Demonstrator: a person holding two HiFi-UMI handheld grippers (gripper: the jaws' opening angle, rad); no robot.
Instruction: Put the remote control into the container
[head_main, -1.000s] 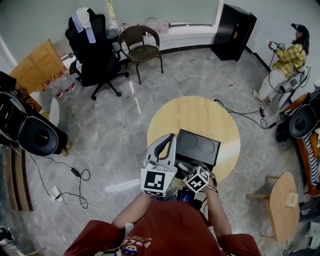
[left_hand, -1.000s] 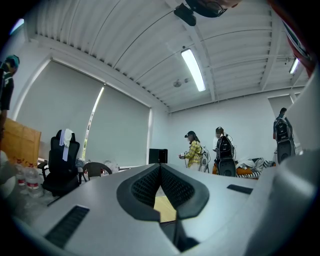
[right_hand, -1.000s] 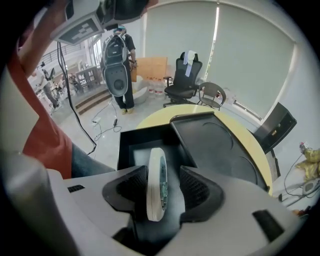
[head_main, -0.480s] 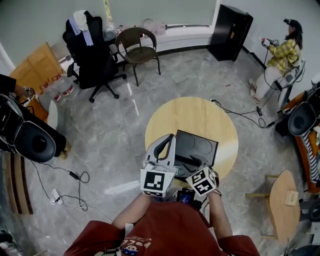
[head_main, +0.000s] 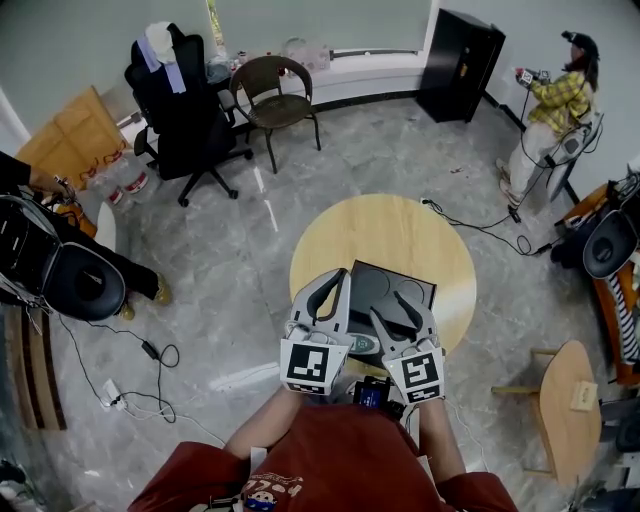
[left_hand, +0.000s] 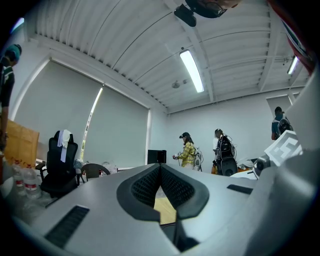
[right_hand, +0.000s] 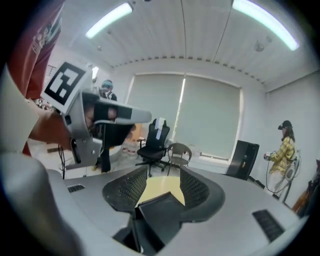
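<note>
A black container with two round hollows stands on the round wooden table. My left gripper is shut and empty, its tips over the container's near left corner; in the left gripper view its pads meet. My right gripper hovers open above the container's near part, with the black container and the table showing between its jaws. A small pale oval thing lies between the two gripper bodies. I cannot make out the remote control for certain.
A black office chair and a brown chair stand beyond the table. Cables run from the table's right side. A small wooden side table is at the right. A person in a yellow shirt stands far right.
My right gripper has lifted from a downward tilt at the container's near edge and now points forward with its jaws apart. The left gripper has stayed put.
</note>
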